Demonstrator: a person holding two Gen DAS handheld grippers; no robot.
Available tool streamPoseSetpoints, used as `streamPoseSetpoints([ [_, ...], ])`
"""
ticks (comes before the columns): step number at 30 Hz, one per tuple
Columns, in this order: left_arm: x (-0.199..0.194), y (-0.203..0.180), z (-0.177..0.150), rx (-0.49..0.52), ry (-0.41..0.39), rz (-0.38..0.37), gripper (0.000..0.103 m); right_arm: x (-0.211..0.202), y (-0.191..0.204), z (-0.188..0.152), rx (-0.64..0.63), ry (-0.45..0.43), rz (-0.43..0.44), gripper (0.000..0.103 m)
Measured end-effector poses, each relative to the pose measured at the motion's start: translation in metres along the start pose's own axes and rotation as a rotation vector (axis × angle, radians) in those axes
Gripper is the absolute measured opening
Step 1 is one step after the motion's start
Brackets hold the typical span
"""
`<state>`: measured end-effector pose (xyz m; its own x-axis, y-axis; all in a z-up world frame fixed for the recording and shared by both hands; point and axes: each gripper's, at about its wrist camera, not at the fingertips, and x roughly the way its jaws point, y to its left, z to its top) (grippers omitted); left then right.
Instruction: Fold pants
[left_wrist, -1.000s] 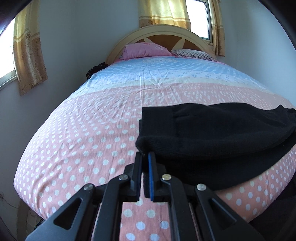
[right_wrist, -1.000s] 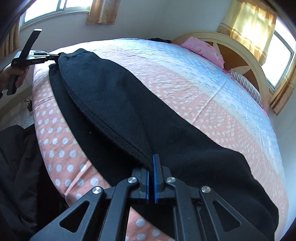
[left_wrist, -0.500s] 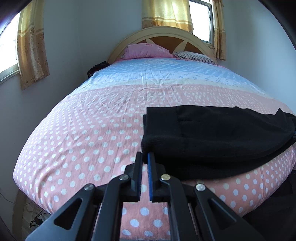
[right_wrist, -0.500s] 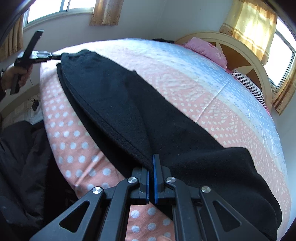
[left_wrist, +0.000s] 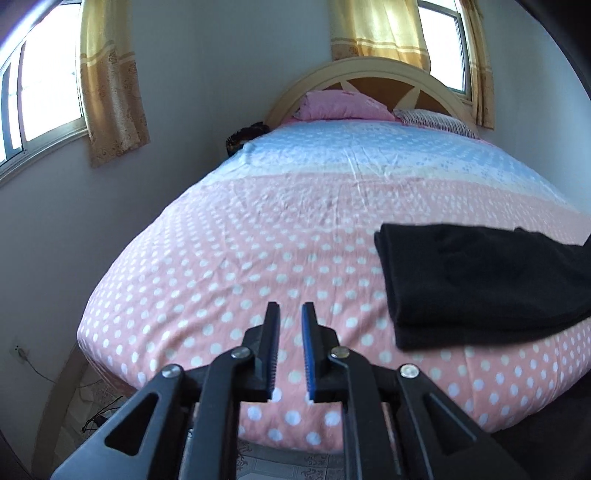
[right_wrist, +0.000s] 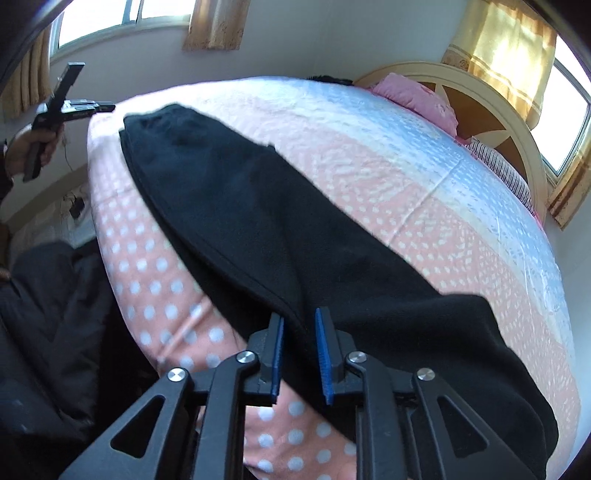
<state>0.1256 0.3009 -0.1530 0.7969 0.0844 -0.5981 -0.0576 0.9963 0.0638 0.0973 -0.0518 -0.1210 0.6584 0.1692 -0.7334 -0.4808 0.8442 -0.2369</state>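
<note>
Across the foot of the bed (left_wrist: 229, 258), the black pants (right_wrist: 258, 229) lie folded lengthwise. Left gripper (left_wrist: 290, 347) jaws are opening, empty; right gripper (right_wrist: 299, 354) jaws are opening astride the fabric edge, apparently released. Risk: withdrawing jaws snag cloth, disturbing the fold.

Polka-dot pink bed (left_wrist: 229, 258), arched headboard (left_wrist: 369, 70), curtained windows (left_wrist: 48, 99), pale walls (left_wrist: 207, 74)

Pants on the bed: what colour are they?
Plain black, no pattern: the pants show best in the right wrist view, lying on the pink polka-dot bedsheet.
</note>
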Motion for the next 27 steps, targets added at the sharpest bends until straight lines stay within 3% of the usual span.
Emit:
streamPoseSetpoints([
  [1, -0.001, -0.007, 0.009, -0.007, -0.024, -0.008, 0.036, 0.002, 0.001, 0.008, 0.002, -0.013, 0.011, 0.033],
  [3, 0.001, -0.025, 0.026, -0.006, -0.056, -0.044, 0.052, 0.010, 0.007, 0.023, -0.001, -0.046, 0.034, 0.039],
  [6, 0.017, -0.055, 0.039, 0.021, -0.055, -0.091, 0.053, 0.025, 0.011, 0.037, 0.029, -0.047, 0.067, 0.039],
  [10, 0.038, -0.093, 0.026, 0.084, 0.019, -0.145, 0.053, 0.030, 0.028, 0.027, -0.020, 0.039, 0.164, 0.039],
  [13, 0.044, -0.111, -0.003, 0.161, 0.087, -0.157, 0.053, 0.032, 0.027, 0.005, -0.035, 0.105, 0.149, 0.039],
  [15, 0.034, -0.114, -0.015, 0.190, 0.035, -0.129, 0.053, 0.038, 0.020, -0.008, -0.024, 0.142, 0.116, 0.039],
  [22, 0.028, -0.106, -0.011, 0.164, 0.061, -0.157, 0.053, 0.016, 0.020, 0.014, 0.024, -0.010, 0.168, 0.039],
  [26, 0.027, -0.107, -0.013, 0.156, 0.053, -0.151, 0.054, 0.051, 0.025, 0.006, 0.034, 0.127, 0.210, 0.040],
  [27, 0.026, -0.108, -0.012, 0.157, 0.057, -0.148, 0.054, 0.046, 0.030, 0.003, 0.007, 0.090, 0.196, 0.039],
])
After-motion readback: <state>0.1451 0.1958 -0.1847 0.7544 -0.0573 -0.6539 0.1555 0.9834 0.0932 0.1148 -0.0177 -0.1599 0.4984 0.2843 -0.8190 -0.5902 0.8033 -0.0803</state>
